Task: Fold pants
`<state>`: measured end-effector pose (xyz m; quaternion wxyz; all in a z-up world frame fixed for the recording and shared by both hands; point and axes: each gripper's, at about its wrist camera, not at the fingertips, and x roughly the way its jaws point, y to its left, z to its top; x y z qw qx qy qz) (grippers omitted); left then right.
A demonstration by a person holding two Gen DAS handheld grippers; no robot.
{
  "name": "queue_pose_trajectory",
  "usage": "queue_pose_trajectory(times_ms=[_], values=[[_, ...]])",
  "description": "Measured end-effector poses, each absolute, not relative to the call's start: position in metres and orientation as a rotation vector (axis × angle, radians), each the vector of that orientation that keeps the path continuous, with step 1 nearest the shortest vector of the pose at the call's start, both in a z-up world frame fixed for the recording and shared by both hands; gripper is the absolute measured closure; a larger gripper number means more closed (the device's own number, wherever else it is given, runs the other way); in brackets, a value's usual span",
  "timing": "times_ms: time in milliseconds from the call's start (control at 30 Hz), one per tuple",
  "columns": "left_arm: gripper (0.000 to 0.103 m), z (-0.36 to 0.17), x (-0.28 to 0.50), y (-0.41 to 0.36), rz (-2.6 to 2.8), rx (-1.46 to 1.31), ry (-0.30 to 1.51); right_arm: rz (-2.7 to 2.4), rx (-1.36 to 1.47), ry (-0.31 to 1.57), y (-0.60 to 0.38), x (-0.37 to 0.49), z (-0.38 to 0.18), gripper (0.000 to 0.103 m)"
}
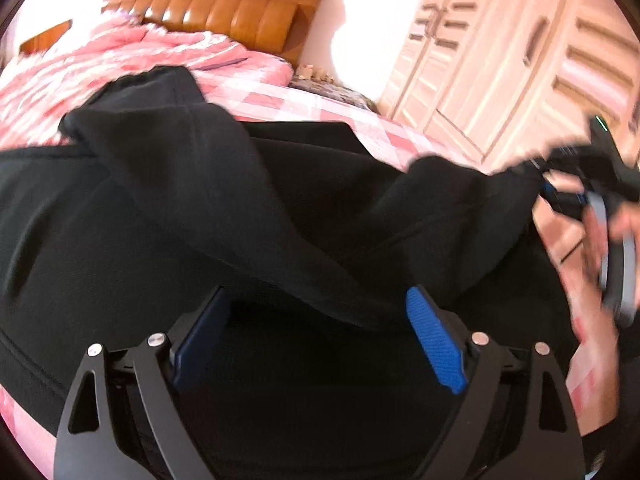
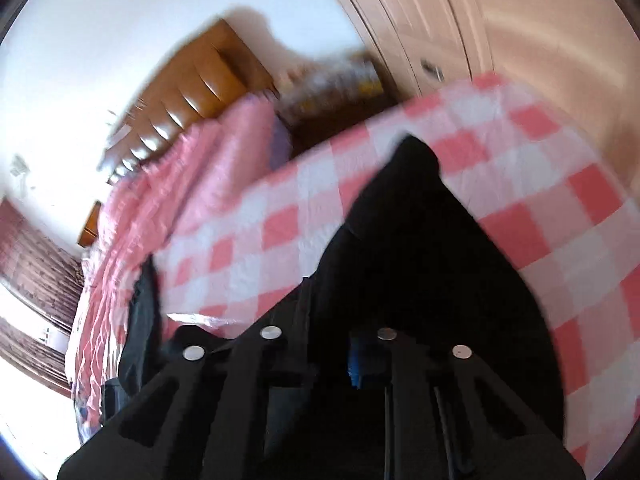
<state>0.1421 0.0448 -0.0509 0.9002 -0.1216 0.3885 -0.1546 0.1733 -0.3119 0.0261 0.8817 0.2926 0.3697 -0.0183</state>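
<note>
Black pants point(image 1: 280, 184) lie spread over the pink checked bed sheet point(image 1: 340, 108) and fill the left wrist view. My left gripper point(image 1: 316, 296) hovers low over them, its blue pads point(image 1: 436, 340) wide apart. A loose fold of the cloth lies between them, and neither pad presses on it. At the right edge my right gripper point(image 1: 560, 192), held by a hand point(image 1: 592, 272), lifts a corner of the pants. In the right wrist view the right gripper point(image 2: 336, 300) has its jaws close together on the black cloth point(image 2: 420, 240), which drapes over and hides the fingertips.
A crumpled pink quilt point(image 1: 100, 60) lies at the head of the bed below the brown padded headboard point(image 1: 224, 16). A pale wooden wardrobe point(image 1: 500, 60) stands along the right side. A cluttered bedside stand point(image 2: 332, 84) sits between bed and wardrobe.
</note>
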Motion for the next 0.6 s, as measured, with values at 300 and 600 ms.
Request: queue_pose_trajectory(times_ms=[300,600], values=[[0.085,-0.031,0.213,0.081,-0.284,-0.496,0.964,0.138,0.684,0.548,-0.335,0.079,0.051,0.085],[0.096,0.058,0.236,0.083,-0.303,-0.511,0.733,0.154,0.779,0.453,-0.355,0.053,0.056,0.085]])
